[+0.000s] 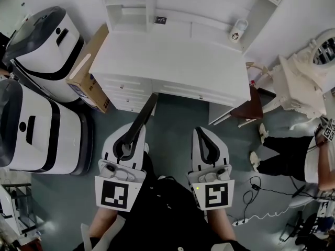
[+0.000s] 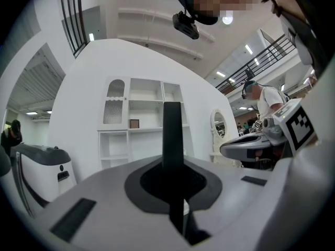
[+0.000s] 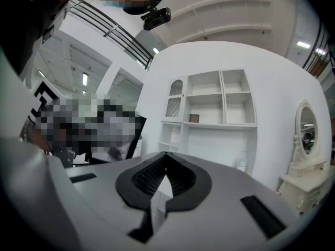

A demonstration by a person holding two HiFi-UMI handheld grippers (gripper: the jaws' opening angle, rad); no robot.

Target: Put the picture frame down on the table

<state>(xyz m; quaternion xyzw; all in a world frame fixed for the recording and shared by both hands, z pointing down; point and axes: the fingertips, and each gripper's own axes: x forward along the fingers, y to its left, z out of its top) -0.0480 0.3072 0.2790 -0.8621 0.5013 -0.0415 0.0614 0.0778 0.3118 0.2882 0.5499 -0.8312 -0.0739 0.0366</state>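
Note:
My left gripper (image 1: 132,128) is shut on a dark picture frame (image 1: 144,116), which sticks out forward toward the front edge of the white desk (image 1: 172,61). In the left gripper view the frame (image 2: 172,132) stands edge-on as a thin black bar rising from between the jaws of the left gripper (image 2: 174,163). My right gripper (image 1: 205,131) hangs beside it, level with it, over the floor just short of the desk. Its jaws meet at the tips of the right gripper (image 3: 166,153) with nothing between them.
The desk carries white shelves (image 1: 131,4) with a small dark frame (image 1: 160,20) and a white bottle (image 1: 238,31). Two white machines (image 1: 47,46) and a cardboard box (image 1: 89,72) stand left. A brown chair (image 1: 251,106), a white vanity (image 1: 301,82), a person (image 1: 293,156) and floor cables (image 1: 256,192) are right.

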